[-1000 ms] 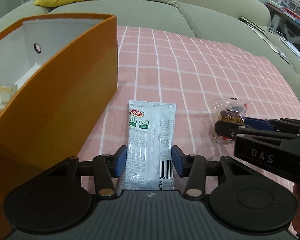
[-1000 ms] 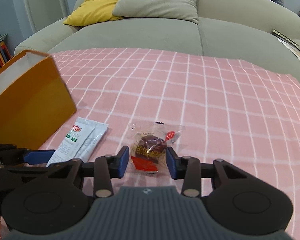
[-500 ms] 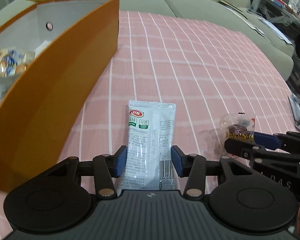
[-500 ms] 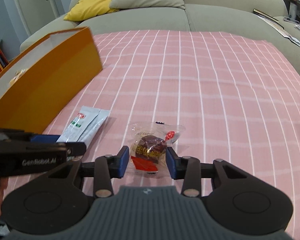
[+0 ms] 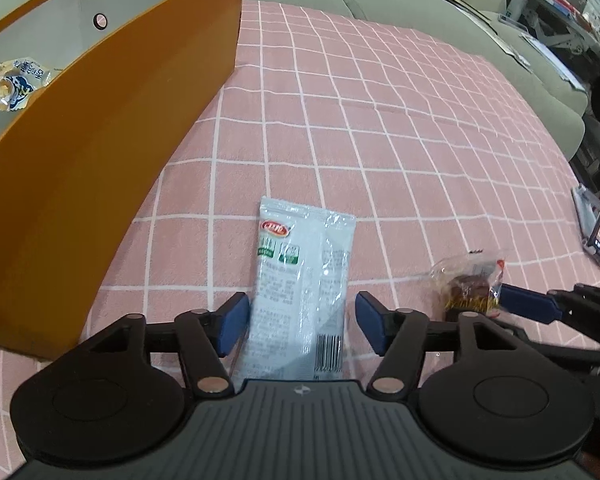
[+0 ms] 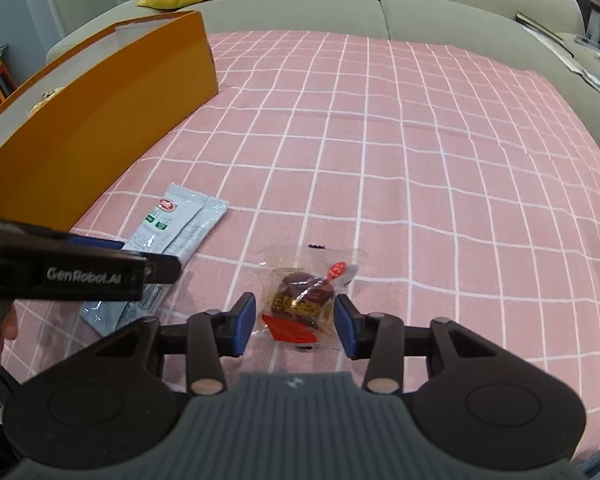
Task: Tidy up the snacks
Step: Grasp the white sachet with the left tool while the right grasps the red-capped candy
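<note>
Orange box [image 5: 100, 152] is filling the left wrist frame's upper left. Pale sachet [image 5: 300, 292] is lying lower centre between the left gripper [image 5: 300, 324], pads apart. Right gripper [image 6: 295, 330] is bracketing, unclamped, the wrapped candy [image 6: 304, 300].

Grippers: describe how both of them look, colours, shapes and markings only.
Both match: black linkage fingers with silver pivot pins, blue pads at the tips, round black discs either side of a ribbed grey body. The left gripper reads "GenRobot.AI" in grey lettering on its side in the right wrist view. The right gripper shows no lettering here.
</note>
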Action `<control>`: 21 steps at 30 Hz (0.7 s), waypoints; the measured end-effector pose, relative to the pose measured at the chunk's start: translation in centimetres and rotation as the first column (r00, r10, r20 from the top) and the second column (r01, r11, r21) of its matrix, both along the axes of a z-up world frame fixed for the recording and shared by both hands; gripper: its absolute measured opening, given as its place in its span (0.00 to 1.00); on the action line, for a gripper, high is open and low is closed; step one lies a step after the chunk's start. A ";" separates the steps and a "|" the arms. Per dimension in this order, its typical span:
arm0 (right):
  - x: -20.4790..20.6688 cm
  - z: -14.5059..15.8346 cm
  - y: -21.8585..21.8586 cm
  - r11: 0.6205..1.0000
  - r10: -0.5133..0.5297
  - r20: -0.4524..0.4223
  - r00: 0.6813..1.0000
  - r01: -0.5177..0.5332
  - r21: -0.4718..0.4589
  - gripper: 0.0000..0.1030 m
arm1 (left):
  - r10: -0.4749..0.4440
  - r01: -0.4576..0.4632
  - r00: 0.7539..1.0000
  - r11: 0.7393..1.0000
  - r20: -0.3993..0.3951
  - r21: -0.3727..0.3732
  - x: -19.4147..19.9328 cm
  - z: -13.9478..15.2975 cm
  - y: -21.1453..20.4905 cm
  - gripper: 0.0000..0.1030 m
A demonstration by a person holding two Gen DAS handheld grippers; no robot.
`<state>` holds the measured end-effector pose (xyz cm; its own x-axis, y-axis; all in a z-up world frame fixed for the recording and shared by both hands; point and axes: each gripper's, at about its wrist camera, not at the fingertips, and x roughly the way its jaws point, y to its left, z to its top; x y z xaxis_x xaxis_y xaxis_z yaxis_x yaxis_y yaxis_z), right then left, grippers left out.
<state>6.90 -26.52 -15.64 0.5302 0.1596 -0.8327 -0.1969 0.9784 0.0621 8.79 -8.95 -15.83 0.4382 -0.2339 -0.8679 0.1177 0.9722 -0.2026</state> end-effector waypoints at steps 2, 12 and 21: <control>-0.2 0.1 0.2 1.000 0.010 0.020 1.000 -0.010 0.001 0.48 | 0.000 0.000 1.000 1.000 0.008 0.005 0.2 -0.1 -0.2 0.74; 0.5 -0.6 0.0 1.000 0.010 0.021 1.000 -0.011 0.005 0.40 | -0.114 0.105 0.992 0.984 0.057 0.142 -0.6 -0.2 -2.0 0.56; 0.3 -0.8 0.0 1.000 0.024 0.023 0.999 -0.024 0.000 0.31 | -0.101 0.094 0.993 0.987 0.053 0.128 -0.7 0.0 -1.7 0.51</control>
